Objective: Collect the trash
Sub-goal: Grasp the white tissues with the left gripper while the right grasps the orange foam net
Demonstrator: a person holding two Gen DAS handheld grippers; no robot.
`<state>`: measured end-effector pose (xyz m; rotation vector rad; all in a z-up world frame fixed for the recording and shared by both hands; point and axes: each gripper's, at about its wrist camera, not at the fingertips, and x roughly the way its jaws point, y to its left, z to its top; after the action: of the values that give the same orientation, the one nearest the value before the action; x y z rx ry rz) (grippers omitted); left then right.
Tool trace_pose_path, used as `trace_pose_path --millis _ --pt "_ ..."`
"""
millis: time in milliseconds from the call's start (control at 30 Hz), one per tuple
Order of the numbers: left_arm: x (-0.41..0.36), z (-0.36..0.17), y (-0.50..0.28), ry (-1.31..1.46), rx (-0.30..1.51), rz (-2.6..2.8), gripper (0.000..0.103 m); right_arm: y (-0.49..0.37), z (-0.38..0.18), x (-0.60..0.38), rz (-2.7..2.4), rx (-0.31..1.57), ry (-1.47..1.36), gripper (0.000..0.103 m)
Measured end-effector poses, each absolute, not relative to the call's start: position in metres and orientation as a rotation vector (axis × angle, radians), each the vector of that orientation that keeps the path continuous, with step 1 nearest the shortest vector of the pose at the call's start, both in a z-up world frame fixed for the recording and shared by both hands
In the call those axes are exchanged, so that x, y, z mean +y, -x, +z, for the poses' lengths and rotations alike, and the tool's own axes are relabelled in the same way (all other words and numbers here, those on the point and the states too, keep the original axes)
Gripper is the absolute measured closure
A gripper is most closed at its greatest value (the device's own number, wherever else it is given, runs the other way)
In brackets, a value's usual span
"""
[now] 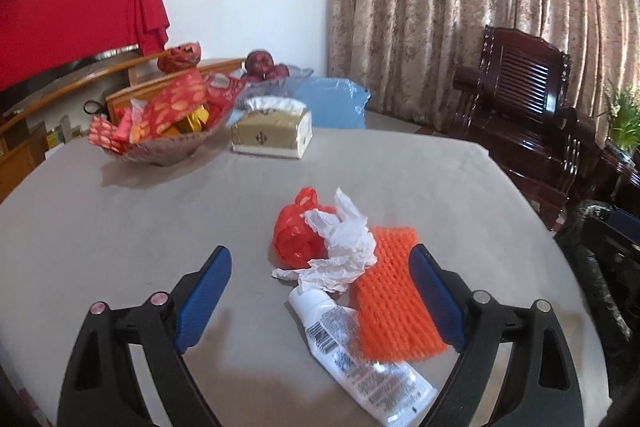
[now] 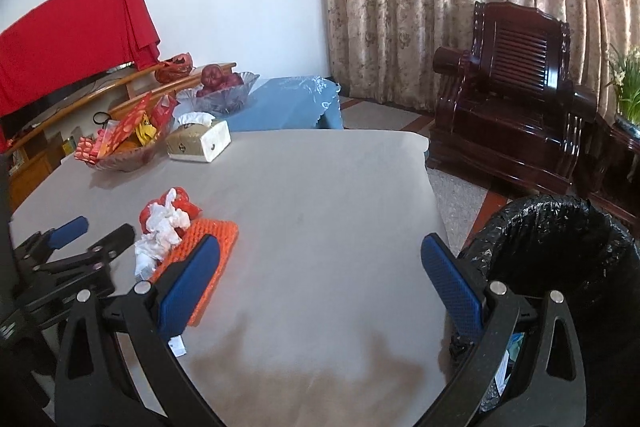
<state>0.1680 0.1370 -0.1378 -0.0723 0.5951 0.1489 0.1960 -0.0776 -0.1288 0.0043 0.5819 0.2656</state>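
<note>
Here, a black-lined trash bin (image 2: 560, 267) is seen off the desk's right edge, something pale, perhaps paper, inside. On the grey desk (image 1: 120, 227) four trash pieces are clustered: red bag (image 1: 294, 237), white tissue (image 1: 340, 247), orange foam net (image 1: 394, 295), white tube (image 1: 360, 355). The left hand-held gripper (image 1: 320, 295) is spread around them; the right hand-held gripper (image 2: 320, 283) is spread, empty.

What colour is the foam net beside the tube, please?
Orange; the foam net shows best in the left wrist view, beside the tube.
</note>
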Motion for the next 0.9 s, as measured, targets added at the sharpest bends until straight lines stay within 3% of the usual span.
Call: trace_pose_path --millis 133,300,400,533,600,900 --pt "0.140 -0.151 -0.192 0.091 0.631 0.160 0.015 -0.201 -0.134 -0.080 0.262 0.598 0.002 0.005" --pt "0.137 -0.162 -0.210 0.096 0.675 0.147 0.026 -0.209 -0.139 -0.083 0.252 0.613 0.000 0.005" --pt "0.132 -0.169 -0.214 0.087 0.709 0.126 0.042 -0.212 -0.141 -0.082 0.251 0.618 -0.001 0.005" --pt "0.133 -0.175 -0.214 0.100 0.734 0.106 0.073 -0.215 -0.144 -0.075 0.268 0.626 0.007 0.005" --pt "0.135 -0.173 -0.211 0.108 0.722 0.101 0.079 -0.215 -0.146 -0.070 0.283 0.630 0.014 0.005" --pt "0.147 -0.131 -0.179 0.146 0.621 0.075 0.083 -0.214 -0.148 -0.040 0.334 0.636 0.016 0.005"
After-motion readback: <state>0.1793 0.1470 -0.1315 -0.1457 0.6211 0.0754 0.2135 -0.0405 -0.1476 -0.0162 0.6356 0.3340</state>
